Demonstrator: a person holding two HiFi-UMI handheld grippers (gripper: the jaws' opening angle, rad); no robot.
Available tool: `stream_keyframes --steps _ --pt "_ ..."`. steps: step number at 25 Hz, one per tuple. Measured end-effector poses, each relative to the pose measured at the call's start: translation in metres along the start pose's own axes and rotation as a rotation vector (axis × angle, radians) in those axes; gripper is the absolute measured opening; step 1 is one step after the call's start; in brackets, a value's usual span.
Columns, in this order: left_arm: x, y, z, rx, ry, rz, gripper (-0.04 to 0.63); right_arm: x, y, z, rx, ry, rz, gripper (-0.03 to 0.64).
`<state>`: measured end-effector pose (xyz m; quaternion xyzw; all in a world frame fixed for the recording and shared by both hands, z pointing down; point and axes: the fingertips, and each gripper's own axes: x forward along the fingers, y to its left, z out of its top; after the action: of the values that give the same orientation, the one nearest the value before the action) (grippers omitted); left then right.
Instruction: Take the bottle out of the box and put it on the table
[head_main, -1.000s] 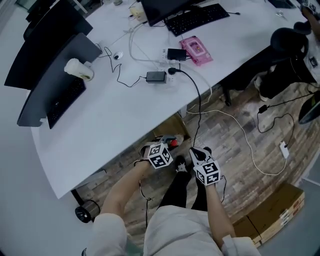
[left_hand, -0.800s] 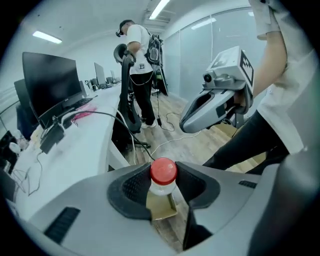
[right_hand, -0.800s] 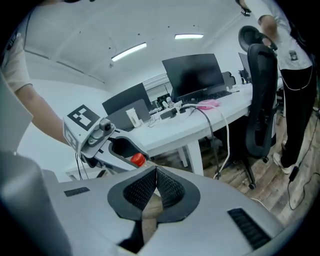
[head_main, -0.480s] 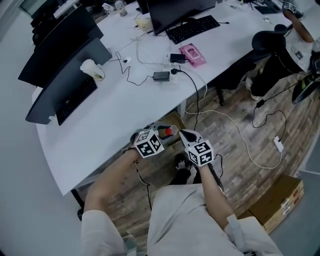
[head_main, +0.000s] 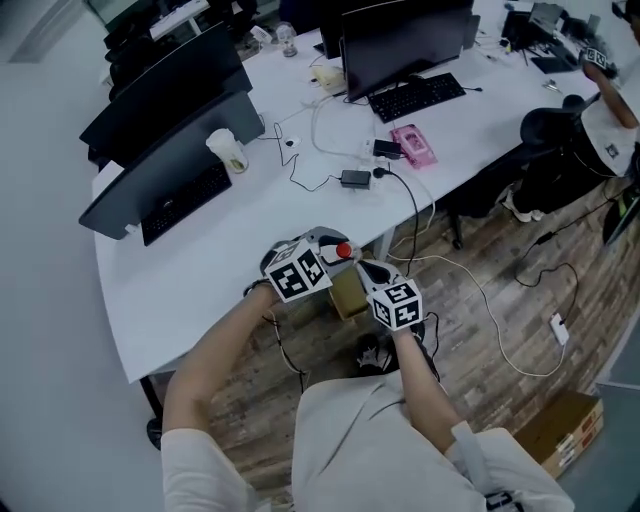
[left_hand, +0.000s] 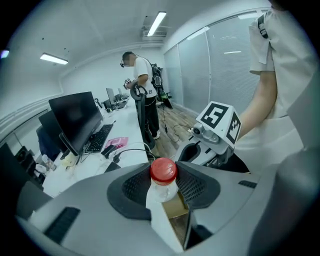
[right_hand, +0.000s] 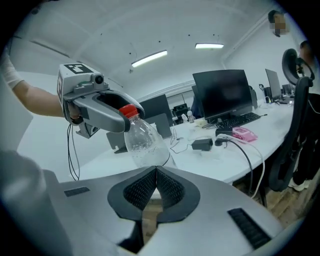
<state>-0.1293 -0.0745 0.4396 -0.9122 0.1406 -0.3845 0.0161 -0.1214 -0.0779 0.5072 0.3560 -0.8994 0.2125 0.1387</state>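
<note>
A clear plastic bottle with a red cap (head_main: 343, 250) hangs by its neck in my left gripper (head_main: 333, 247), which is shut on it just under the cap. In the left gripper view the bottle (left_hand: 161, 192) sits between the dark pads, above the open cardboard box (left_hand: 176, 209). The bottle is at the near edge of the white table (head_main: 200, 290), above the box (head_main: 348, 294) on the floor. My right gripper (head_main: 363, 269) is beside it, shut and empty. From the right gripper view the bottle (right_hand: 142, 142) and left gripper (right_hand: 102, 112) are up ahead, beyond my touching jaws (right_hand: 156, 172).
On the table are monitors (head_main: 400, 45), a keyboard (head_main: 418, 97), a pink pack (head_main: 412, 144), a power adapter with cables (head_main: 355, 178), a cup (head_main: 227, 150) and a laptop (head_main: 175, 185). A black chair (head_main: 560, 150) and floor cables stand right. Another box (head_main: 560, 430) lies behind.
Both grippers have risen from beside the box below the table's edge to table height. The bottle has come up with the left gripper, out of the box.
</note>
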Motion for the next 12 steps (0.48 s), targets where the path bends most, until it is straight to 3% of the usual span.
stream_keyframes --steps 4,12 --pt "-0.023 0.026 -0.001 -0.043 0.011 0.032 0.161 0.021 0.013 0.025 -0.043 -0.011 0.028 0.039" --pt "-0.043 0.073 -0.034 -0.237 0.006 0.160 0.161 0.049 0.030 0.041 -0.094 0.047 0.115 0.040"
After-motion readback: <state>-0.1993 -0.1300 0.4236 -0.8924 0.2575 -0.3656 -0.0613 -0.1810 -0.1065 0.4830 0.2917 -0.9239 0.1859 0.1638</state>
